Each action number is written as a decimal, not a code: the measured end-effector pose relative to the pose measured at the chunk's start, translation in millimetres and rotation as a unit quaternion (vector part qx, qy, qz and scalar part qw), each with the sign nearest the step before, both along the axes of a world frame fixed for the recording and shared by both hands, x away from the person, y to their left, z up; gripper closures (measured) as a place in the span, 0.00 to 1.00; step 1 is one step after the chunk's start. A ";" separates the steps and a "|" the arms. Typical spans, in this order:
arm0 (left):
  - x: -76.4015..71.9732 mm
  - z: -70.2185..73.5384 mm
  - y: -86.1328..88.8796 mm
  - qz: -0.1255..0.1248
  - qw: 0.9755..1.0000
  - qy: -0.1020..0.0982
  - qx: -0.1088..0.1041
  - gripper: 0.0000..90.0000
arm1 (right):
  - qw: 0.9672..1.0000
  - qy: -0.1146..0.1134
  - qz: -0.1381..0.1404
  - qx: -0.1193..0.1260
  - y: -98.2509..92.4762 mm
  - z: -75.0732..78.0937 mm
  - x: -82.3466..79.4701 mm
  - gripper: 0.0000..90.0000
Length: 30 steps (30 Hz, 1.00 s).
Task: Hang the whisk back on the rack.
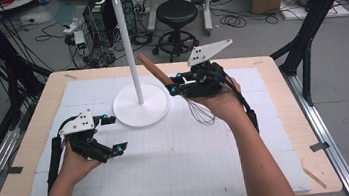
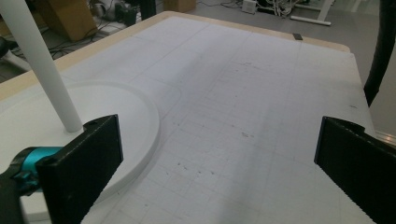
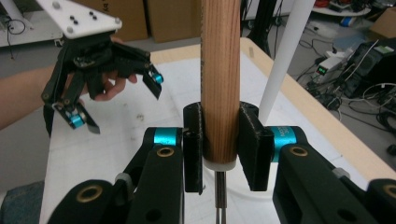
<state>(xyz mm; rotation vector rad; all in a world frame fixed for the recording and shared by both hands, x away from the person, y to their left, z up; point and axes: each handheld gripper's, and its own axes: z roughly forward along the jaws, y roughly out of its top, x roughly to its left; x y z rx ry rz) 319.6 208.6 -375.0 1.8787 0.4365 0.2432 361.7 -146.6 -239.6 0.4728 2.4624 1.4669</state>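
Right claw [image 3: 220, 147] grips a whisk [image 1: 199, 109] by its wooden handle, raised beside the white stand [image 1: 137, 90] — left claw [image 1: 115, 134] gapes wide, empty, above the bench [image 1: 297, 128].

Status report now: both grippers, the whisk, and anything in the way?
Right gripper shut on whisk handle, wires hanging. Left gripper open, empty, over mat. White stand beside whisk.

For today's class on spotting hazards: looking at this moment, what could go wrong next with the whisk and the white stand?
1. The right tool grips the whisk low on its wooden handle, so it might pivot or slip.
2. The handle leans close to the stand's pole; a swing could knock the white stand.
3. The left tool is open beside the base and could bump it.
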 end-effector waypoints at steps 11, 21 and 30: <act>-0.7 1.2 -0.8 0.000 1.000 -0.006 0.004 0.02 | 0.999 -0.030 0.011 0.006 20.2 34.4 12.0 0.81; -1.2 2.3 -1.1 0.001 1.000 -0.009 0.007 0.02 | 0.999 -0.035 0.010 0.020 36.1 59.4 27.4 0.81; -1.1 2.2 -1.0 0.002 1.000 -0.007 0.004 0.02 | 0.999 -0.025 0.009 0.045 37.8 72.8 44.4 0.81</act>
